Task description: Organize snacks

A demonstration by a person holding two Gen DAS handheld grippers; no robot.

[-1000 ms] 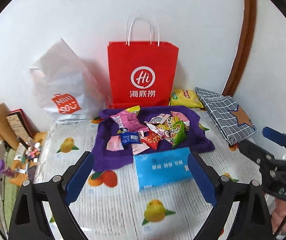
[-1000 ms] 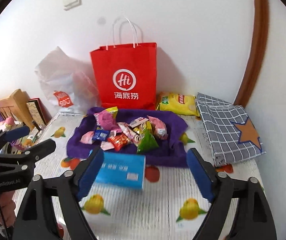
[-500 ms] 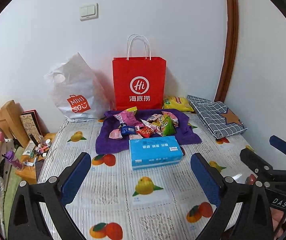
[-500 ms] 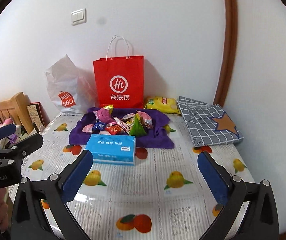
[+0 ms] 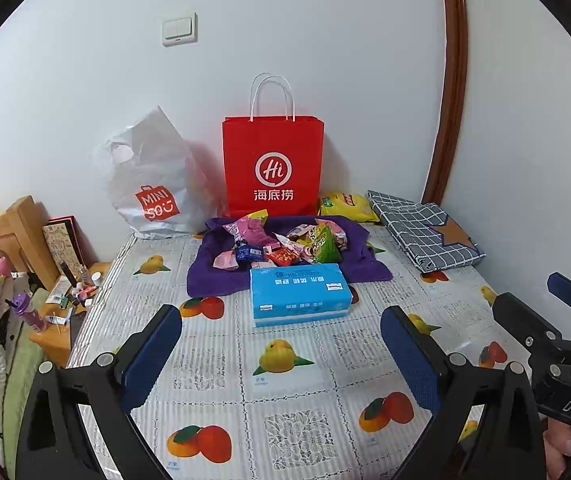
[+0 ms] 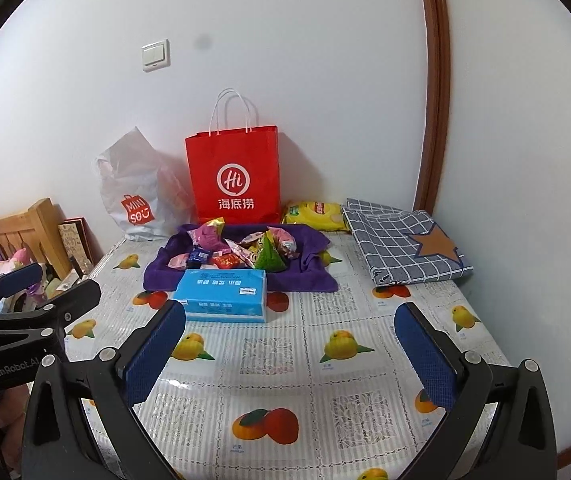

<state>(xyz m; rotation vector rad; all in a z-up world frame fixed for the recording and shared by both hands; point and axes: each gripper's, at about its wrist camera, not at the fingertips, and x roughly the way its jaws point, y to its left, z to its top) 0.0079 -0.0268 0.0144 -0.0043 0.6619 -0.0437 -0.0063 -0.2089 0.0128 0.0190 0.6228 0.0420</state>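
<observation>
I take the red paper bag as my landmark: it stands upright against the wall, probably so its mouth stays open for loading. Just before it lies the purple cloth gathering the snacks in one pile, with the blue tissue pack nearer me. My left gripper and right gripper both hang spread and empty. Both sit farther from the bag than a second ago.

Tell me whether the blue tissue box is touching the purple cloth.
Touching. In the left wrist view the blue tissue box overlaps the near edge of the purple cloth, with no tablecloth showing between them; the right wrist view agrees.
</observation>
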